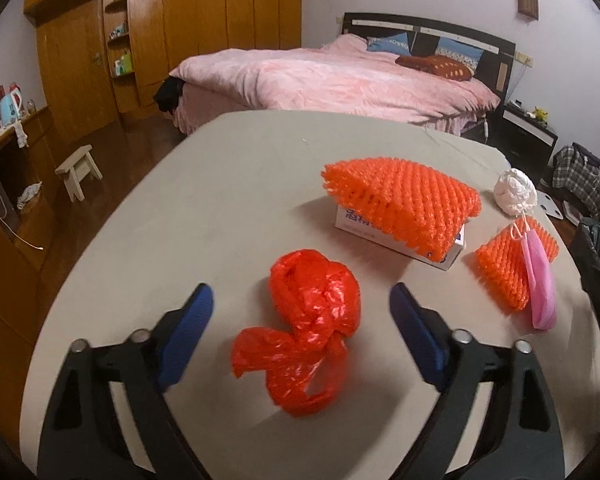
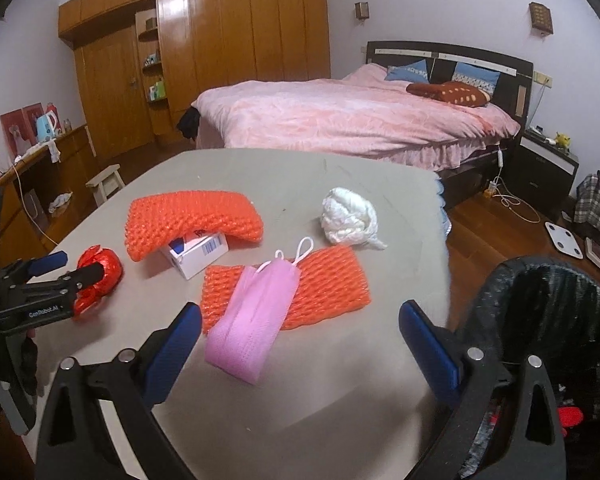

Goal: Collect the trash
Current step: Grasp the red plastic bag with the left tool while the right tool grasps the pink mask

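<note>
A crumpled red plastic bag lies on the grey table between the open fingers of my left gripper; the bag also shows in the right wrist view, with the left gripper around it. A pink face mask lies on a flat orange foam net, just ahead of my open, empty right gripper. A larger orange foam net drapes over a small white box. A white crumpled bag lies farther back.
A black-lined trash bin stands off the table's right edge. Behind the table are a bed with a pink cover, a wooden wardrobe, a small stool, a side desk and a scale on the floor.
</note>
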The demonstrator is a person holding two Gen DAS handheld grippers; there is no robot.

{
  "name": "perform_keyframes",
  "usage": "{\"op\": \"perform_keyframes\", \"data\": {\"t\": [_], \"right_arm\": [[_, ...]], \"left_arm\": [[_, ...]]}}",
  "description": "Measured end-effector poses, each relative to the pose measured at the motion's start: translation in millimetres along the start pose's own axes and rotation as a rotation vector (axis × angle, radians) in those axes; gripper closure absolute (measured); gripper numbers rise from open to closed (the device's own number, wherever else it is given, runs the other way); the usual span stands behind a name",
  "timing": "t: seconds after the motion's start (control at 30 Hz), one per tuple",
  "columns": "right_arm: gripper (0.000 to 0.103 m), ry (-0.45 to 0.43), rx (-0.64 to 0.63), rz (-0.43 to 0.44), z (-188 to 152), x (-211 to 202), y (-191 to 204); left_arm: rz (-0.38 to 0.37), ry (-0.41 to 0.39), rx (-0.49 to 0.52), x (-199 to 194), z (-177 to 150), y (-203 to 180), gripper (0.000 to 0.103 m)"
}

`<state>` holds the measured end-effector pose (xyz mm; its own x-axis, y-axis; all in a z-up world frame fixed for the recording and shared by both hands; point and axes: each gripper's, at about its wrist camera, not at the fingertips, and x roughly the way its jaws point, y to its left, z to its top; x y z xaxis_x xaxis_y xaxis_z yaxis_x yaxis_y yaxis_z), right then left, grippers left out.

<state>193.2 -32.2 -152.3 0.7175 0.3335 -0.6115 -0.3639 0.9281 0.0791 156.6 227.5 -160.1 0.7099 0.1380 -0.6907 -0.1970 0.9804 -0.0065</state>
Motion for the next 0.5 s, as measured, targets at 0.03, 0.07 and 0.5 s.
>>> {"op": "perform_keyframes", "data": {"t": [0.03, 0.07, 0.5], "right_arm": [[0.006, 0.004, 0.0, 0.001, 0, 3, 1], [0.006, 0.009, -0.002, -0.003, 1, 6, 3], [0.036, 0.113, -0.003, 0.044, -1, 38, 11]], "left_arm": [[-0.005, 0.008, 0.001, 2, -1, 0, 0.026], [-0.007, 0.02, 0.004, 4, -3, 0, 0.031], [-0.046, 0.032, 0.0, 7, -5, -8, 0.062]]}}
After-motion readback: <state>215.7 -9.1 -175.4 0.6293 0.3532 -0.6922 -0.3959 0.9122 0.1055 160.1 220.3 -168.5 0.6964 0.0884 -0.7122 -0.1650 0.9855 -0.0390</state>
